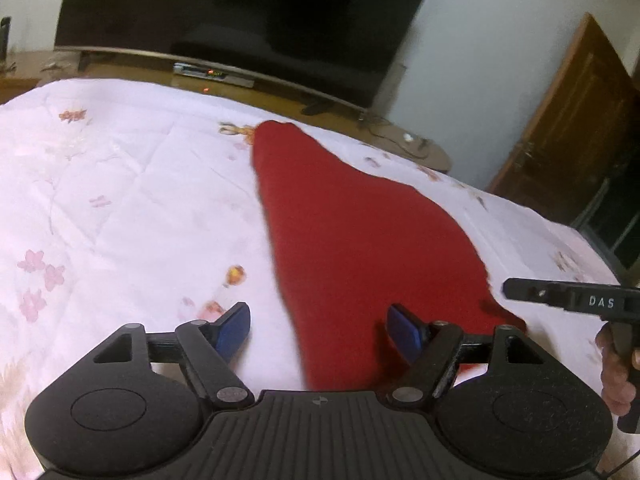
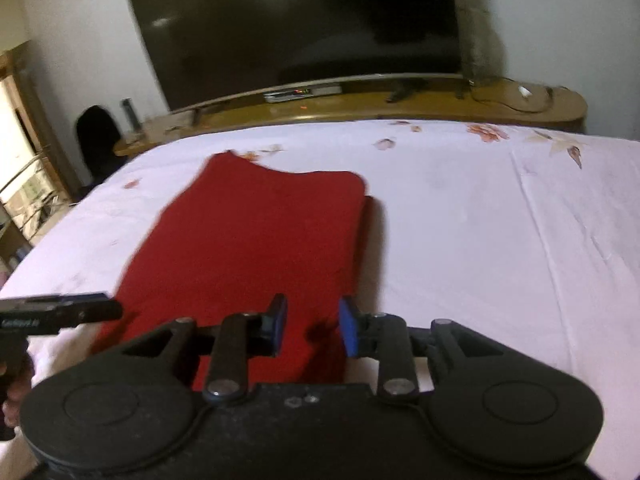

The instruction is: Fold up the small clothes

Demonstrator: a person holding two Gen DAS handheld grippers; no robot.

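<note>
Both wrists near, toward perhaps-shared television [image 1: 240, 12]

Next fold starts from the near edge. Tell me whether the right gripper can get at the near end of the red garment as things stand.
Probably yes. The right gripper is open, its fingers straddling the near end of the red garment on the bed sheet. Nothing lies between them; the left gripper sits off to the side.

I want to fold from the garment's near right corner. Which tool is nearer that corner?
Right. The right tool is open over the red garment at its near right corner. The left tool is open, straddling the garment's near left edge.
</note>
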